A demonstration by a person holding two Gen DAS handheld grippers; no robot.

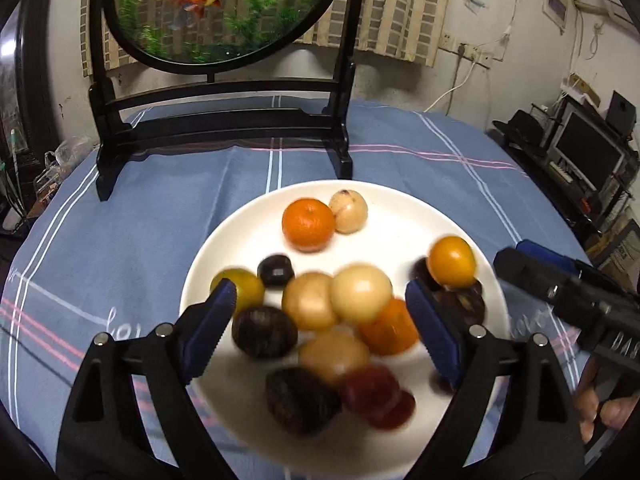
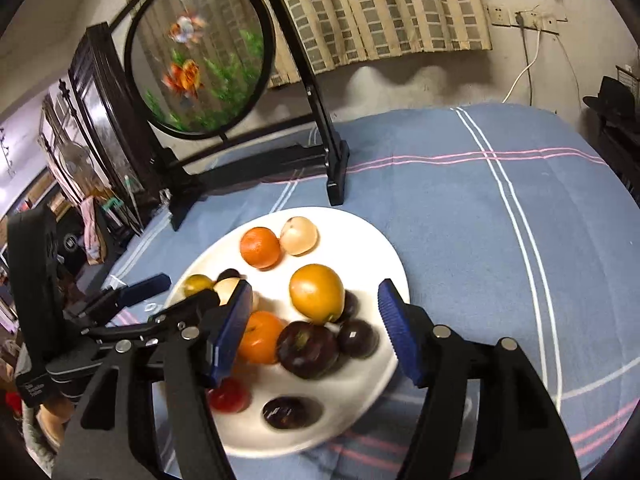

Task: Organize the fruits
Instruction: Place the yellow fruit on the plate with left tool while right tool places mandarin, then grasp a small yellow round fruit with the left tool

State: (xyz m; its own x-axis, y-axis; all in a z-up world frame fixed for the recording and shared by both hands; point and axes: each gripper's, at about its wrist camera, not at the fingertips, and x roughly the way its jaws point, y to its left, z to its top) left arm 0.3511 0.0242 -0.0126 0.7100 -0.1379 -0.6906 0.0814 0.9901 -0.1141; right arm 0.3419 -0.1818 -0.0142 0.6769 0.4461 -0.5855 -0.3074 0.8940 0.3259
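A round goldfish screen [image 1: 216,4] in a black stand [image 1: 224,120] sits on the blue striped tablecloth [image 2: 480,208].

The right gripper [image 1: 516,256] body shows the white letters "DAS", and pale script on the tablecloth [image 1: 120,240] beside the left gripper [image 1: 320,332] seems to read "lo"

Both views are dim indoor shots with warm, yellowish light from above. The round white ceramic plate [image 1: 404,216] is the brightest surface and nearly washes out. In the left wrist view the pale and dark round fruits [image 1: 320,320] at the plate's near side are smeared by motion blur, while the orange tangerine [image 1: 308,224] farther back is sharper. Fisheye distortion bends the blue striped tablecloth [image 2: 480,208], and black vignetting fills the corners.
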